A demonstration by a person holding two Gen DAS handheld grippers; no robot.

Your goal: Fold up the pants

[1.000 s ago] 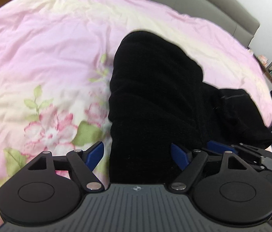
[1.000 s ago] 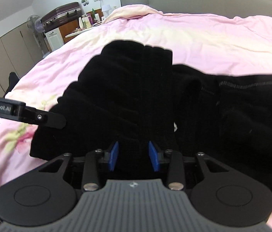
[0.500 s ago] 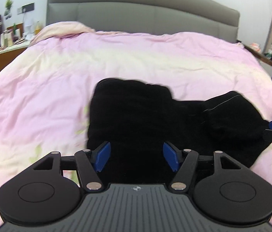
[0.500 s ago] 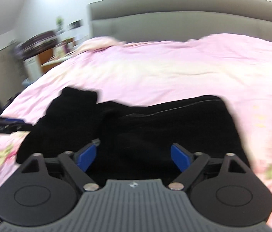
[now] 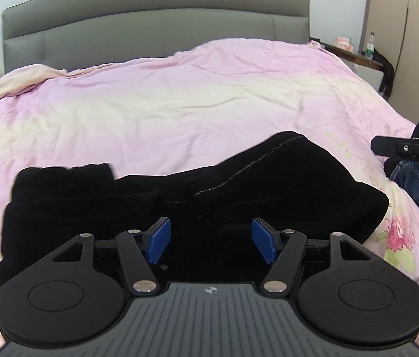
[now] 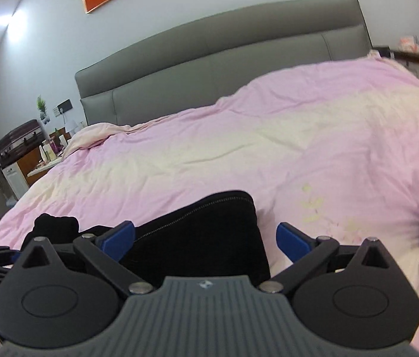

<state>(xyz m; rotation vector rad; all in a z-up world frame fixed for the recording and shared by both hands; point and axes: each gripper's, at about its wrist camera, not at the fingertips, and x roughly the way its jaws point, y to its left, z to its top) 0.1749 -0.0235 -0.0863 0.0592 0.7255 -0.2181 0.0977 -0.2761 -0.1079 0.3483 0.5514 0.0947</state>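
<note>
Now both my tongs are off the pants (image 5: 179, 205), which lie in a black bundle on the pink quilt (image 5: 179, 95) just ahead. A second ago my right tongs (image 6: 205, 239) were nearly closed low over the cloth; their jaws are opening, almost fully spread, nothing between. My left tongs (image 5: 210, 239) have narrowed a little and stand open, empty. That fold looks laid down; next comes a regrip.
</note>
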